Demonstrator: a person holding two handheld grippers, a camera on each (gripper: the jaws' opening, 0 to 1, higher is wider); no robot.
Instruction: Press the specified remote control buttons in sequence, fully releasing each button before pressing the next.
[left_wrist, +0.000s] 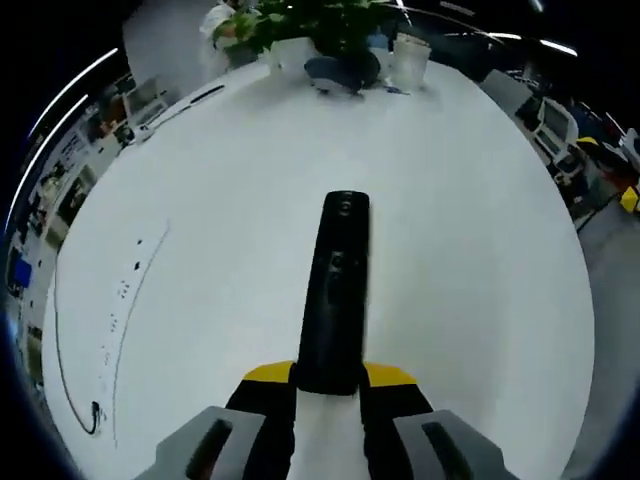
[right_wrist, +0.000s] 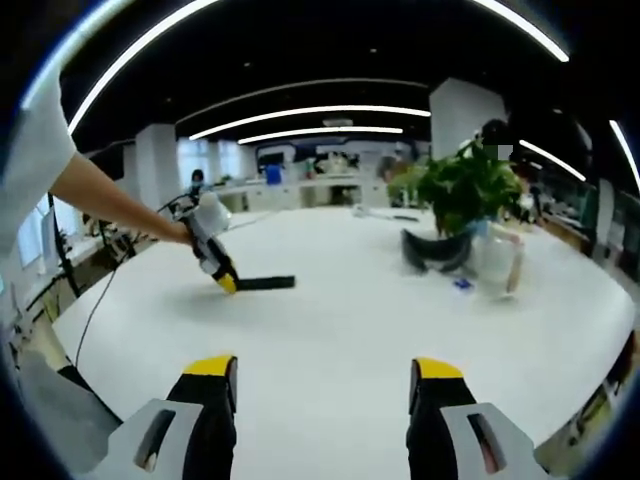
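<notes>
A: Remote (left_wrist: 336, 300) — black, long, lying on the white desk (left_wrist: 480, 230). In the left gripper view it runs from 6 o'clock up toward centre, far end pointing to 12.

B: Left tongs (left_wrist: 330, 385)?

A: Closed on the remote's near end, yellow tips against both of its sides. In the right gripper view the same pair (right_wrist: 228, 280) sits at about 9 o'clock, a hand (right_wrist: 196, 232) on the handle, the remote (right_wrist: 264, 283) sticking out flat over the desk (right_wrist: 340, 330) toward 3.

B: Right tongs (right_wrist: 325, 385)?

A: Wide apart, nothing between them, low at 6 o'clock, well short of the remote.

B: Surroundings?

A: Plant (right_wrist: 462, 185) at 1 to 2 o'clock in the right gripper view, a dark curved item (right_wrist: 432, 252) beside it and a clear container (right_wrist: 497, 260) just right of that. In the left gripper view the plant (left_wrist: 300, 22) is at 12. A thin cable (left_wrist: 75, 360) loops along the desk edge near 8.
</notes>
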